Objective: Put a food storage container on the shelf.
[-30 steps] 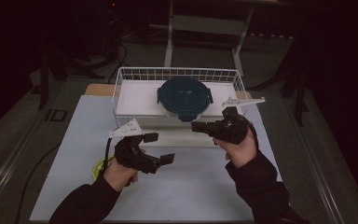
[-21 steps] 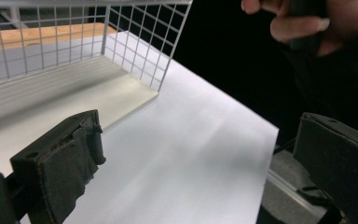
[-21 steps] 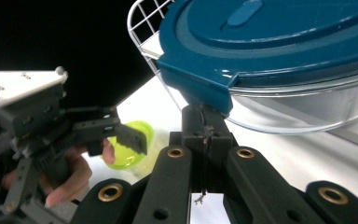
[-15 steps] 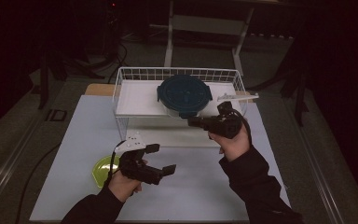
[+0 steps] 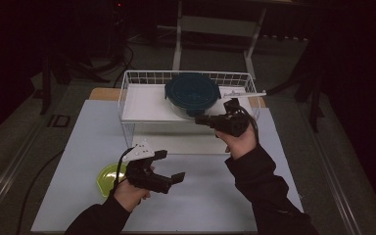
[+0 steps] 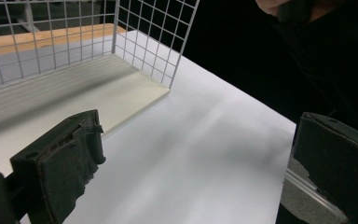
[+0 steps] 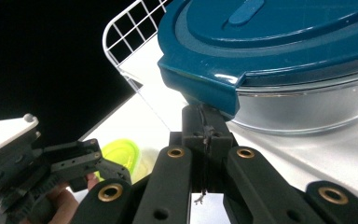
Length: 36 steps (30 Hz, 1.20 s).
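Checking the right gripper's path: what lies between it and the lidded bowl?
Nothing: in the right gripper view the right gripper sits directly under the bowl lid's edge.

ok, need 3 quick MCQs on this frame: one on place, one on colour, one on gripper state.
1. Where does the lidded glass dish sit?
A. on the wire rack's shelf
B. on the table mat
C. between the left jaws

2. What colour is its lid?
A. red
B. teal blue
C. white

3. How do the right gripper jaws stand?
A. wide open
B. closed together
C. clamped on the green lid

Key: 1 A, it rests inside the wire rack; 2 B, plainly teal; 3 B, the jaws meet just under the lid's rim.
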Available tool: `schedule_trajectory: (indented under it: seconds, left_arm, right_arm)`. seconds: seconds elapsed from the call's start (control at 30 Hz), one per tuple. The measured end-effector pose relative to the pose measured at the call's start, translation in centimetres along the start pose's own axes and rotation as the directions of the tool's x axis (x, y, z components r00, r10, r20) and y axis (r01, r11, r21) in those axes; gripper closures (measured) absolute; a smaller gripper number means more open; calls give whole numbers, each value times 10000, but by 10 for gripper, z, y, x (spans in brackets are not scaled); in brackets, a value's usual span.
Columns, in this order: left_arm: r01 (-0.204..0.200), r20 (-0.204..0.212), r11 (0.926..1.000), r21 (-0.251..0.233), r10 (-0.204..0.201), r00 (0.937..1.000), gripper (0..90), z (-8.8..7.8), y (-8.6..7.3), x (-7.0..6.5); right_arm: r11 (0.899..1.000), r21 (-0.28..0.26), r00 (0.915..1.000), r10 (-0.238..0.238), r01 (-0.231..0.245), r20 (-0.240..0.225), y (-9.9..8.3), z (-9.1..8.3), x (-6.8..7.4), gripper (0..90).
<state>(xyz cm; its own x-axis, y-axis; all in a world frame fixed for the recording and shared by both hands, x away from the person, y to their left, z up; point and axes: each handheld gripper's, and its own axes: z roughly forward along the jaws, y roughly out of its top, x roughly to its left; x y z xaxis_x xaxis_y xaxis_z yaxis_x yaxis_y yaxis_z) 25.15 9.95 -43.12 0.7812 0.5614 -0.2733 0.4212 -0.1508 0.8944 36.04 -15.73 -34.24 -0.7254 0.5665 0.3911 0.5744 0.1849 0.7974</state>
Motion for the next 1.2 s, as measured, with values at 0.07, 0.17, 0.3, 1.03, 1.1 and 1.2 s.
schedule_trajectory:
  seconds: [0.07,0.17,0.3,1.03,1.1,1.2]
  left_arm:
    - [-34,-88,10000,-45,34,10000,9,0,0,-1]
    - [-30,-105,10000,-63,29,9999,9,0,1,-1]
    - [98,64,9998,-155,-97,9999,9,-2,2,-1]
    - [-544,439,9980,-322,558,9975,10,-26,14,-4]
    - [-651,382,9975,-270,661,9971,10,-31,14,-3]
    - [-746,190,9970,-188,750,9970,10,-39,14,2]
  right_arm:
    - [10000,9,10000,44,-44,85,2,1,-2,899]
    - [10000,-4,9998,90,-90,164,4,1,-4,899]
    - [9998,-45,9995,187,-186,263,6,1,-6,899]
    - [9893,-1006,9927,-1111,1060,-464,-34,-33,17,261]
    - [9849,-1223,9898,-1300,1222,-577,-39,-39,21,190]
    - [9817,-1308,9876,-1468,1384,-564,-43,-42,23,186]
